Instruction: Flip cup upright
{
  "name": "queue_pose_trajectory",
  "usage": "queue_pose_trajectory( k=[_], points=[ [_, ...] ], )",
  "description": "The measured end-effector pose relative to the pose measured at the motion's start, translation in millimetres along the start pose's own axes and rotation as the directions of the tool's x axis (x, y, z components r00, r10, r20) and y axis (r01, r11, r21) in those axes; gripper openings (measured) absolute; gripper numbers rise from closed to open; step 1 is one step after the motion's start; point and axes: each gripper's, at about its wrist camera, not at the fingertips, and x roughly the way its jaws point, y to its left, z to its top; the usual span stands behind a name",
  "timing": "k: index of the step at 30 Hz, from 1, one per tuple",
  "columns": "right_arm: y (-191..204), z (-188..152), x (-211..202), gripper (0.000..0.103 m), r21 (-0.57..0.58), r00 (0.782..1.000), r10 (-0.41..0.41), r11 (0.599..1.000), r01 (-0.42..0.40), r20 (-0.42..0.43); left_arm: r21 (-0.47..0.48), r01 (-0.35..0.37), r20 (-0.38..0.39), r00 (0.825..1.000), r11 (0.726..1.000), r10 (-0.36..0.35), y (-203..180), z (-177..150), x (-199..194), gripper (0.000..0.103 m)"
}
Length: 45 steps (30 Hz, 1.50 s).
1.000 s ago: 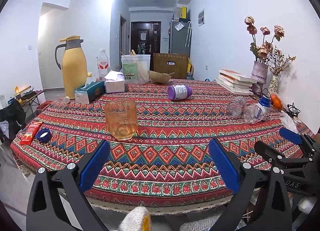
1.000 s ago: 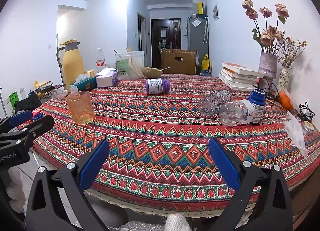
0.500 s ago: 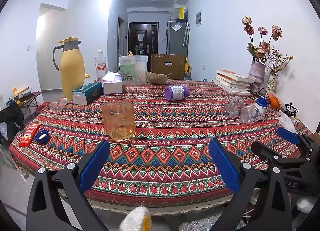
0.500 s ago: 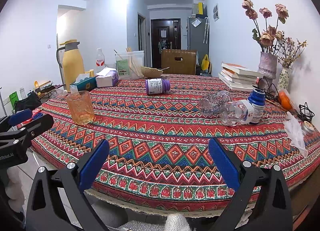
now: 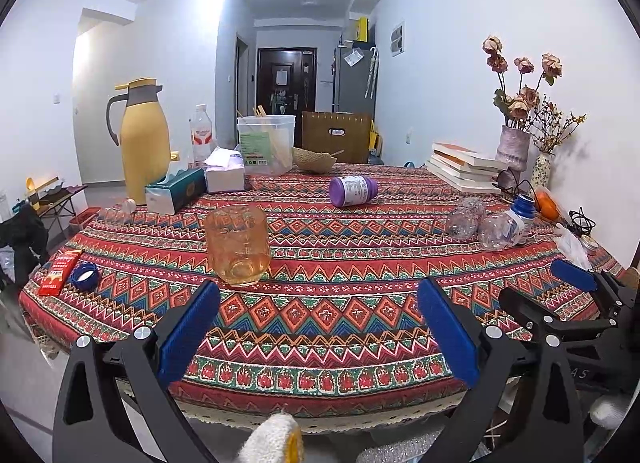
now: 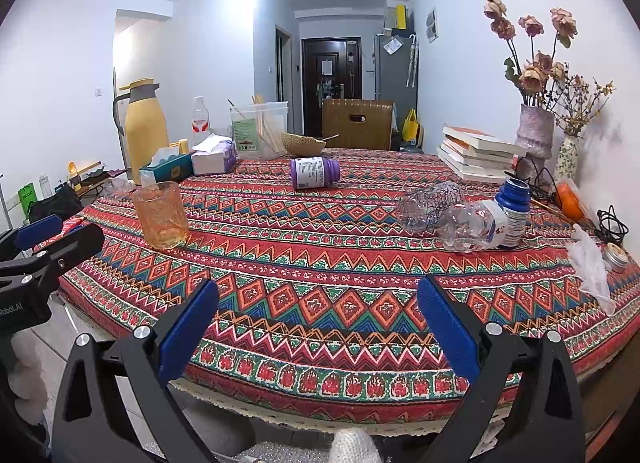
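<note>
An amber glass cup (image 5: 237, 243) stands upright on the patterned tablecloth (image 5: 340, 315), near the table's front left; it also shows in the right wrist view (image 6: 161, 215). My left gripper (image 5: 318, 337) is open and empty, held back over the table's front edge, the cup just beyond its left finger. My right gripper (image 6: 318, 337) is open and empty at the front edge, well to the right of the cup. It also shows at the right of the left wrist view (image 5: 576, 283).
A purple jar (image 5: 353, 190) lies on its side mid-table. Clear plastic bottles (image 6: 460, 215) lie at the right. A yellow thermos (image 5: 142, 139), tissue boxes (image 5: 176, 191), stacked books (image 5: 464, 167), flower vases (image 5: 514, 151) and a blue cap (image 5: 85, 275) ring the table.
Both grippers have drawn back slightly from the table, the left also rising a little. The cup has stayed where it stands. Both grippers stay open.
</note>
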Motion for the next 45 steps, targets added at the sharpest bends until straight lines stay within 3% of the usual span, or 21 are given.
queue_pose_trajectory(
  k=[45],
  points=[
    [-1.3,0.1,-2.1,0.095,-0.004,1.0,-0.002,1.0,0.002,-0.002,-0.011,-0.027,0.009,1.0,1.0,0.027,3.2,-2.0,0.5,0.096]
  ],
)
